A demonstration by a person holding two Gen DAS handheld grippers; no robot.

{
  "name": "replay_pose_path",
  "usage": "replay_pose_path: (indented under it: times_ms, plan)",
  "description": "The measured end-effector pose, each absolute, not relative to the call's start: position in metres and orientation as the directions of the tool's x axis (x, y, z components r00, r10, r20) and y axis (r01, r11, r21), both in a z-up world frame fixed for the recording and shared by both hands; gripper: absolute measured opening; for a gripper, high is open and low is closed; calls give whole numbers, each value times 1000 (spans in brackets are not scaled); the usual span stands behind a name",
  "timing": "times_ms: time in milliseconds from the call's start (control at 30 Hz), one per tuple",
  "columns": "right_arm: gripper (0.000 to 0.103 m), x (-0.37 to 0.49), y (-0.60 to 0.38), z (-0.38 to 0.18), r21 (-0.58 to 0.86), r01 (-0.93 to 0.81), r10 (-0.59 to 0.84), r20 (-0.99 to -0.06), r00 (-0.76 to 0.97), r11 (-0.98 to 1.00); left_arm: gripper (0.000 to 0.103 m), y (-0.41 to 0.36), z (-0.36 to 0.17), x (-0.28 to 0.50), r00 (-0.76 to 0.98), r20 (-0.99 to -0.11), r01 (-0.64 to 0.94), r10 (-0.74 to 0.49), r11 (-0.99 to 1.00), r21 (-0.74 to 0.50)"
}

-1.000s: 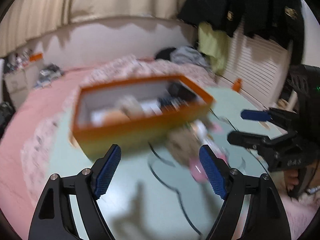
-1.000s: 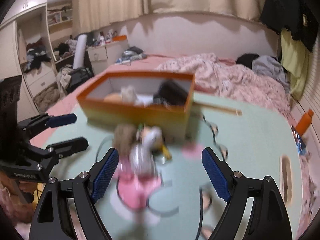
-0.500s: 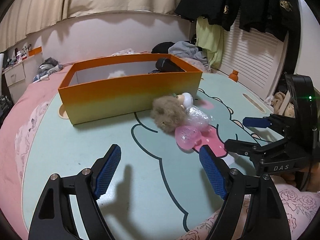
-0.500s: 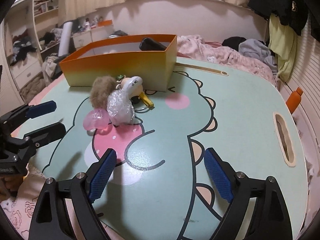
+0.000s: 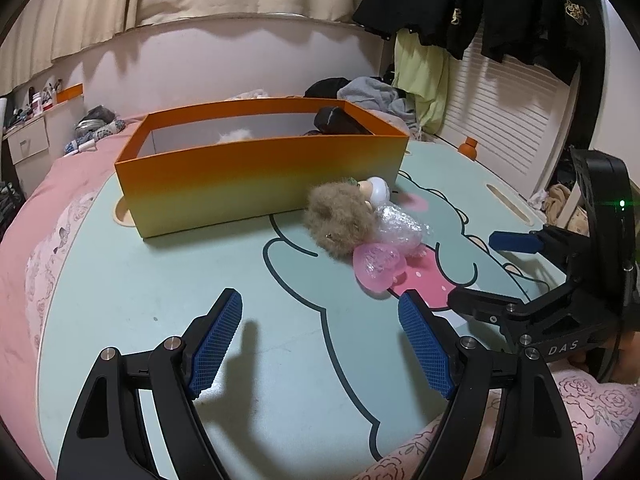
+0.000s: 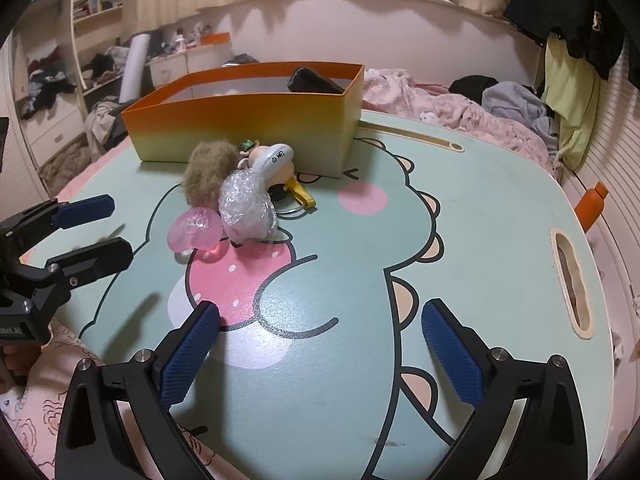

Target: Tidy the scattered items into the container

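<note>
In the left wrist view the left gripper (image 5: pixel 320 338) is hovering empty, jaws apart, low in the frame, while the orange box (image 5: pixel 260 184) above centre is already holding a few things. In the right wrist view the right gripper (image 6: pixel 320 354) is standing wide, its jaws having just been opening with nothing between them, and the fluffy ball (image 6: pixel 208 172), pink heart (image 6: pixel 196 228) and bubble-wrap bundle (image 6: pixel 248 208) are lying left of centre, touching, just before the box, not yet tidied

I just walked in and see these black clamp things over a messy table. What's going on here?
A person holds a two-finger gripper in each hand to tidy small things into the orange box. Both the left gripper and the right gripper are open and empty; the right one's jaws have just been opening. A furry brown toy, a bubble-wrapped bundle and a pink heart-shaped piece lie outside the box on the table.
</note>
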State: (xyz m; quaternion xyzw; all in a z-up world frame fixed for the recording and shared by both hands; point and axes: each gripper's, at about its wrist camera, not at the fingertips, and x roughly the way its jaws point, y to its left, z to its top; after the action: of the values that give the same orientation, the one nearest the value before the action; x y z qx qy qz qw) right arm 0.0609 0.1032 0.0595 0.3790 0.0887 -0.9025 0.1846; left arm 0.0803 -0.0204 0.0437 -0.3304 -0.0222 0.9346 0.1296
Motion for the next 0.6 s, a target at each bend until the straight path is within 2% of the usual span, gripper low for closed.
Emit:
replay_pose_path:
  times_ms: [600]
  plan:
    - [102,61,103,60,-20,400,-266,-717,-645,-916,80,-25,42,79,-741,-620,-218,258,-966,-141]
